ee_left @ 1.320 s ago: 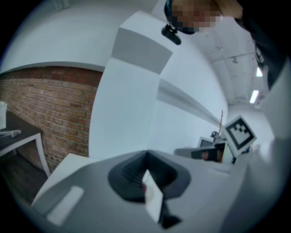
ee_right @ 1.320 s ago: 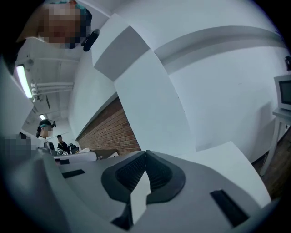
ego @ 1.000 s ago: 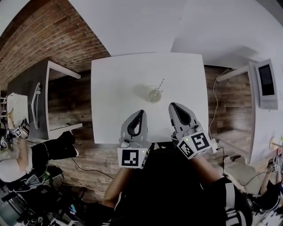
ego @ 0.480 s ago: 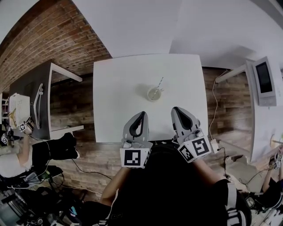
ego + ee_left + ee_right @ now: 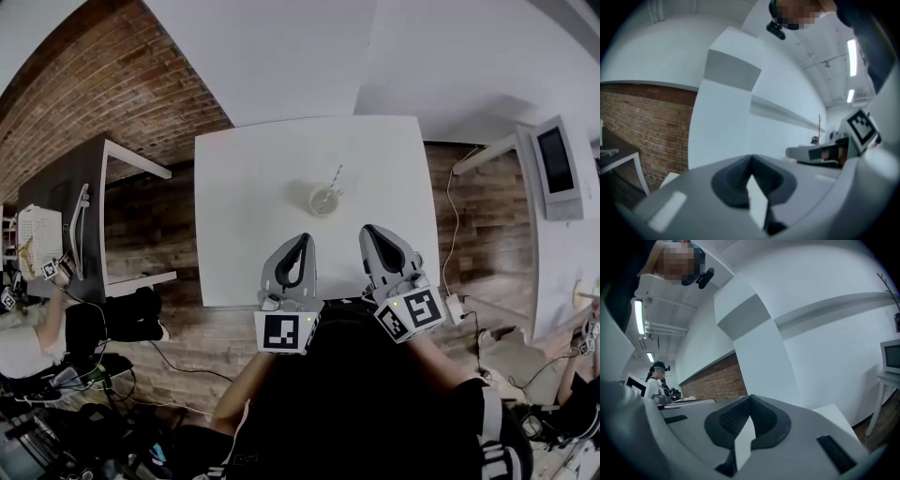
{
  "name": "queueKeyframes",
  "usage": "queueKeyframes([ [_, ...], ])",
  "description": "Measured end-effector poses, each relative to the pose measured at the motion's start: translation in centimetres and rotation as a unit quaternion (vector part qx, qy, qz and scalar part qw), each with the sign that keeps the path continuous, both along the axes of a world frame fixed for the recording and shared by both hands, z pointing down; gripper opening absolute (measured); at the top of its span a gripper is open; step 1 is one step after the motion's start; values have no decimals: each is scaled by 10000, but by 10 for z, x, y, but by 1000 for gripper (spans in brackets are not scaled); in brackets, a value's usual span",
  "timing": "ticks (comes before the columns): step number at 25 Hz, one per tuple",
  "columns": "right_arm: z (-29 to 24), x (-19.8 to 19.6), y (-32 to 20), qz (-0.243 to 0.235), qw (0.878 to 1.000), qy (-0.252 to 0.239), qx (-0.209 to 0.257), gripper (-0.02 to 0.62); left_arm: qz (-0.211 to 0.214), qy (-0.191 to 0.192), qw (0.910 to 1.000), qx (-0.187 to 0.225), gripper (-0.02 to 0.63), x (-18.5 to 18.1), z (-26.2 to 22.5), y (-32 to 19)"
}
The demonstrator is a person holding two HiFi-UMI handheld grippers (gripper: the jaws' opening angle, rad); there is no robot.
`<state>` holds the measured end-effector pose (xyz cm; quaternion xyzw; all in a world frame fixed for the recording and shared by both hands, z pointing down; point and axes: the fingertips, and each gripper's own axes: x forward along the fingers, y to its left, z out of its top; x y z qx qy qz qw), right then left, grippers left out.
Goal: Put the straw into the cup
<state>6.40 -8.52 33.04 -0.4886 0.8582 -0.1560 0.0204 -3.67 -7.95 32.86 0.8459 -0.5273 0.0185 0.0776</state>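
Straw (image 5: 337, 176) is leaning in the cup (image 5: 324, 201) at mid-table (image 5: 244, 178), while we are holding the left gripper (image 5: 301, 238) and right gripper (image 5: 369, 231) over the near edge, well apart from it, each with jaws pressed together, gripping nothing.

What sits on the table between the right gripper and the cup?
Nothing. In the head view only bare white table separates the right gripper from the cup.
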Motion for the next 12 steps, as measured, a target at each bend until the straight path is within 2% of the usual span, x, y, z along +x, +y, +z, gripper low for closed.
queueKeyframes([
  [8, 0, -4, 0, -66, 10000, 8, 15, 6, -61, 24, 10000, 13, 4, -2, -2, -3],
  [12, 2, -5, -1, -97, 10000, 12, -10, 6, -15, -118, 9999, -12, 3, -3, 3, -2],
])
